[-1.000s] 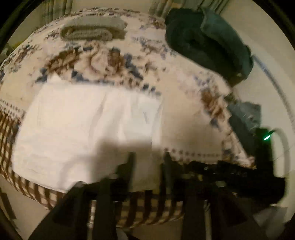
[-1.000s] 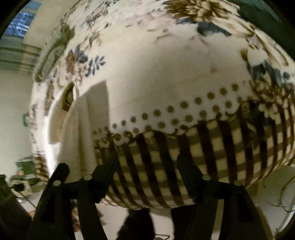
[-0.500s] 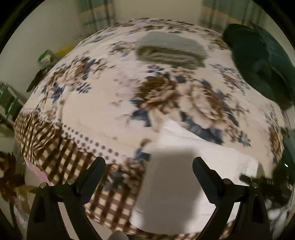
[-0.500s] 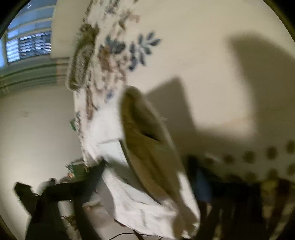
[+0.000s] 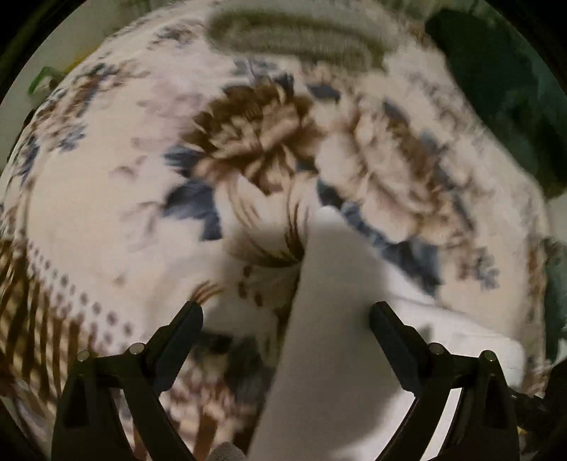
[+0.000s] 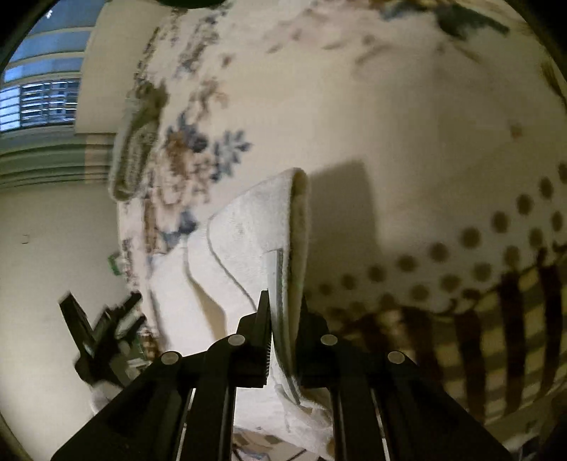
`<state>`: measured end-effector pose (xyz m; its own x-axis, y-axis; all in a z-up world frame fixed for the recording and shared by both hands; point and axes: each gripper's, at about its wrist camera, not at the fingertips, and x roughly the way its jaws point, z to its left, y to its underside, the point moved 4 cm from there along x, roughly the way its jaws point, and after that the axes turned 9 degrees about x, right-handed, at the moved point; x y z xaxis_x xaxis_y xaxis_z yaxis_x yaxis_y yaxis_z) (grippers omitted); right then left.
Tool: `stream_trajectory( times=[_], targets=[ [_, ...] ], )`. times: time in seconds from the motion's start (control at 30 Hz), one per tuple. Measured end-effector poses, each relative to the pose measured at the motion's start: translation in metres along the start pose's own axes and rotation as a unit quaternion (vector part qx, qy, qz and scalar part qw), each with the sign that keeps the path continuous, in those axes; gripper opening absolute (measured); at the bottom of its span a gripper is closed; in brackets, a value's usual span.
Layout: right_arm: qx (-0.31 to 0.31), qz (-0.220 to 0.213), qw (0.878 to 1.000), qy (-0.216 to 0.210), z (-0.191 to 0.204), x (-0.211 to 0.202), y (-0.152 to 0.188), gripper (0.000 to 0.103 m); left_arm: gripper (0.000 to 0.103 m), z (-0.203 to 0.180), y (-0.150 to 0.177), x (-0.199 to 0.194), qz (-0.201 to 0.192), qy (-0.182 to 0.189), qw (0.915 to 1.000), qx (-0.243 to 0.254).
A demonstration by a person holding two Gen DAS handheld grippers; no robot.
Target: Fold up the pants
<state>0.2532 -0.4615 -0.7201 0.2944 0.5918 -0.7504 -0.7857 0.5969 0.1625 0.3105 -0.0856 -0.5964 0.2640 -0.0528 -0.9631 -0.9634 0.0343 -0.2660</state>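
Note:
The white pants (image 6: 244, 227) lie on a floral bedspread (image 6: 407, 117). My right gripper (image 6: 285, 301) is shut on their near edge and holds it lifted, so the cloth stands up in a fold. In the left wrist view the pants (image 5: 329, 319) show as a raised white flap between the fingers. My left gripper (image 5: 285, 315) is open, with the flap rising in the gap between its fingers; contact with them is unclear. The left wrist view is blurred.
A folded grey-green garment (image 5: 301, 33) lies at the far side of the bed, also visible in the right wrist view (image 6: 136, 142). A dark green garment (image 5: 503, 88) lies at the far right. The bedspread's checked border (image 6: 496, 337) hangs over the near edge.
My right gripper has closed on the pants' edge and lifted it. My left gripper let go, opened wide, and moved in low toward the raised flap.

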Motion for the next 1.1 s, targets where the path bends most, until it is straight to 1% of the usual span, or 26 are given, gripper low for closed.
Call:
stream_trajectory(
  times=[0.03,0.07,0.1,0.13,0.17,0.23,0.3,0.33,0.37,0.43,0.5,0.53,0.57,0.6,0.67,0.7,0.73,0.77,0.8,0.83,0.87,0.93,0.97,1.0,1.07,1.1],
  targets=[
    [0.0,0.001,1.0,0.01,-0.003,0.004,-0.002,0.012,0.101,0.003,-0.003,0.013,0.012,0.005,0.9999,-0.003],
    [0.007,0.001,1.0,0.024,-0.01,0.008,-0.004,0.014,0.103,0.006,-0.004,0.023,0.019,0.008,0.9998,-0.006],
    [0.012,0.001,0.999,0.033,-0.021,0.008,-0.006,0.025,0.103,0.01,-0.006,0.029,0.025,0.016,0.9995,-0.012],
    [0.014,0.001,0.999,0.04,-0.026,0.011,-0.009,0.032,0.103,0.015,-0.006,0.033,0.031,0.032,0.9988,-0.022],
    [0.012,0.004,0.999,0.045,-0.028,0.014,-0.01,0.038,0.103,0.017,-0.007,0.031,0.032,0.037,0.9986,-0.022],
    [0.005,0.011,0.999,0.05,-0.027,0.016,-0.009,0.047,0.103,0.017,-0.005,0.013,0.021,0.034,0.9992,-0.009],
    [0.0,0.004,0.998,0.065,-0.022,0.007,-0.006,0.066,0.103,0.019,0.004,-0.013,0.0,0.037,0.9993,-0.003],
    [0.001,-0.006,0.998,0.068,-0.021,-0.001,-0.003,0.068,0.103,0.021,0.012,-0.025,-0.007,0.045,0.999,-0.005],
    [0.008,-0.016,0.998,0.063,-0.022,-0.014,0.003,0.069,0.103,0.023,0.022,-0.034,-0.013,0.057,0.9983,-0.01],
    [0.04,-0.027,0.998,0.03,-0.026,-0.038,0.023,0.069,0.103,0.026,0.047,-0.042,-0.003,0.063,0.9979,-0.016],
    [0.071,-0.016,0.997,0.004,-0.031,-0.045,0.045,0.069,0.103,0.019,0.071,-0.041,0.009,0.07,0.9974,-0.015],
    [0.09,-0.004,0.996,-0.007,-0.036,-0.043,0.057,0.069,0.103,0.014,0.081,-0.038,0.016,0.068,0.9975,-0.013],
    [0.124,0.019,0.992,-0.02,-0.045,-0.032,0.074,0.069,0.103,0.012,0.09,-0.033,0.025,0.07,0.9972,-0.012],
    [0.146,0.033,0.988,-0.03,-0.051,-0.023,0.083,0.069,0.103,0.01,0.102,-0.024,0.04,0.071,0.9966,-0.014],
    [0.195,0.055,0.978,-0.056,-0.061,0.006,0.101,0.067,0.103,0.012,0.117,-0.014,0.047,0.08,0.9952,-0.032],
    [0.217,0.051,0.972,-0.079,-0.065,0.019,0.106,0.048,0.103,0.015,0.121,-0.011,0.047,0.078,0.9952,-0.036],
    [0.228,0.043,0.968,-0.092,-0.067,0.028,0.108,0.034,0.103,0.015,0.123,-0.01,0.047,0.077,0.9953,-0.035],
    [0.227,0.031,0.971,-0.073,-0.07,0.032,0.11,0.027,0.103,0.014,0.125,-0.007,0.048,0.08,0.9953,-0.024],
    [0.225,0.019,0.973,-0.057,-0.074,0.036,0.112,0.025,0.103,0.011,0.127,-0.006,0.049,0.079,0.9956,-0.014],
    [0.227,0.015,0.972,-0.051,-0.077,0.036,0.113,0.025,0.103,0.01,0.128,-0.006,0.049,0.078,0.9957,-0.009],
    [0.216,0.009,0.976,-0.037,-0.079,0.037,0.114,0.025,0.103,0.009,0.127,-0.008,0.049,0.076,0.9959,-0.005],
    [0.186,0.007,0.982,-0.034,-0.073,0.036,0.112,0.026,0.103,0.009,0.123,-0.014,0.043,0.083,0.9956,0.001],
    [0.169,0.008,0.985,-0.046,-0.066,0.033,0.111,0.034,0.103,0.005,0.12,-0.015,0.039,0.09,0.9952,0.005],
    [0.154,0.01,0.986,-0.063,-0.06,0.031,0.11,0.05,0.103,0.003,0.118,-0.017,0.033,0.104,0.9939,0.009],
    [0.147,0.028,0.983,-0.108,-0.052,0.037,0.111,0.071,0.103,-0.005,0.113,-0.011,0.033,0.118,0.9924,0.014],
    [0.15,0.04,0.98,-0.125,-0.05,0.046,0.111,0.071,0.103,-0.008,0.113,-0.007,0.033,0.122,0.9918,0.016]
  ],
)
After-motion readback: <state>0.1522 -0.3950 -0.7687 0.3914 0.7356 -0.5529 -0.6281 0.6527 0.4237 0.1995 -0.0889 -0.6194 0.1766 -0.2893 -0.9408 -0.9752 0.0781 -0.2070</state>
